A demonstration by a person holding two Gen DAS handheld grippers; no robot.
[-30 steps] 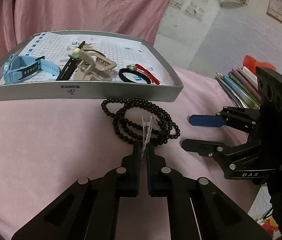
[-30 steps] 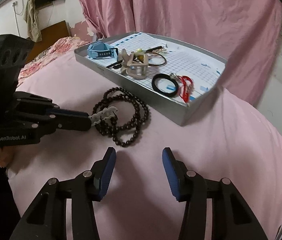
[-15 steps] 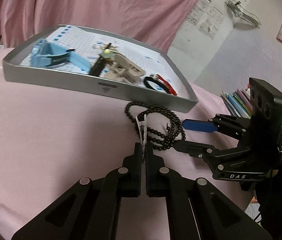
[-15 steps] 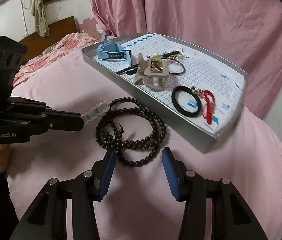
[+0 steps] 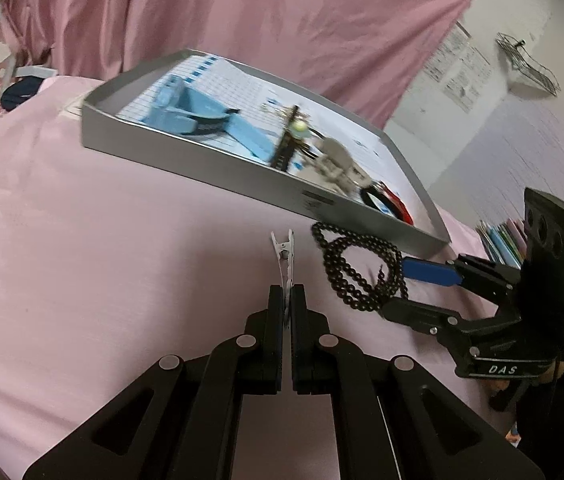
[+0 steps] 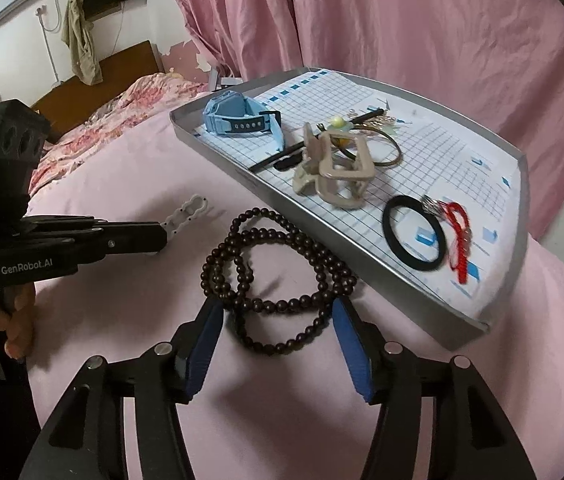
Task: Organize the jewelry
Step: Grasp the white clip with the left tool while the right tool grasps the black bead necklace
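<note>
Two grippers work over a pink bedspread [image 6: 129,168] beside one grey tray [image 6: 520,216].
One white hair clip [image 5: 285,258] is pinched in the left gripper [image 5: 286,300], its long axis running forward along the fingers toward the tray's near wall. One dark bead necklace [image 6: 277,268] lies coiled against that wall, between the wide-spread blue pads of the right gripper [image 6: 277,340]. Casings read "GenRobot.AI" and "DAS". Inside the tray: one blue watch [image 6: 237,114], one beige claw clip [image 6: 336,168], one black hair tie [image 6: 414,232].
</note>
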